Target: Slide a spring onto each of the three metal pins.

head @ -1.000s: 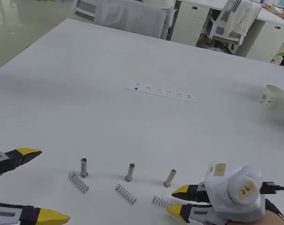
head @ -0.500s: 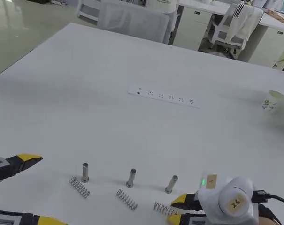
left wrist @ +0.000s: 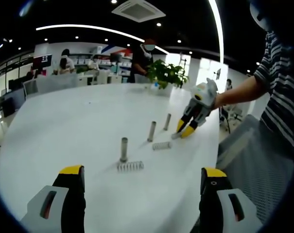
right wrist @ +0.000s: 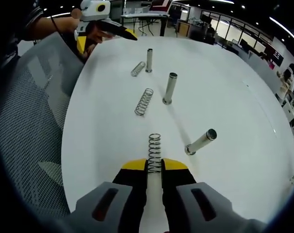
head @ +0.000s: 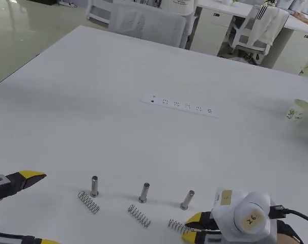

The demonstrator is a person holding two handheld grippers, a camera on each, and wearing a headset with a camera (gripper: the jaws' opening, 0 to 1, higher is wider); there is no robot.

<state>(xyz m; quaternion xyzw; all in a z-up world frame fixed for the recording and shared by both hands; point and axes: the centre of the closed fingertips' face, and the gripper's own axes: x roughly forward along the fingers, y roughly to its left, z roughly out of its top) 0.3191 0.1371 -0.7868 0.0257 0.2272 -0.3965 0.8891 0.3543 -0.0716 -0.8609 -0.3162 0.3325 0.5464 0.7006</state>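
Observation:
Three metal pins stand in a row on the white table: left pin point(head: 94, 186), middle pin point(head: 144, 192), right pin point(head: 187, 200). A spring lies in front of each: left spring point(head: 87, 201), middle spring point(head: 139, 215), right spring point(head: 178, 226). My right gripper point(right wrist: 154, 165) is shut on the near end of the right spring point(right wrist: 154, 148), which still lies flat on the table beside the right pin point(right wrist: 201, 141). My left gripper point(left wrist: 142, 172) is wide open, holding nothing, a short way back from the left pin point(left wrist: 123, 149) and left spring point(left wrist: 130, 166).
A white power strip point(head: 179, 105) lies across the middle of the table. A paper cup point(head: 299, 110) stands at the far right. Office chairs and cabinets stand beyond the far edge. The table's near edge runs just behind both grippers.
The right gripper's jaws have drawn together around the end of the right spring. The head camera has tilted a little. The left gripper stays open in about the same place.

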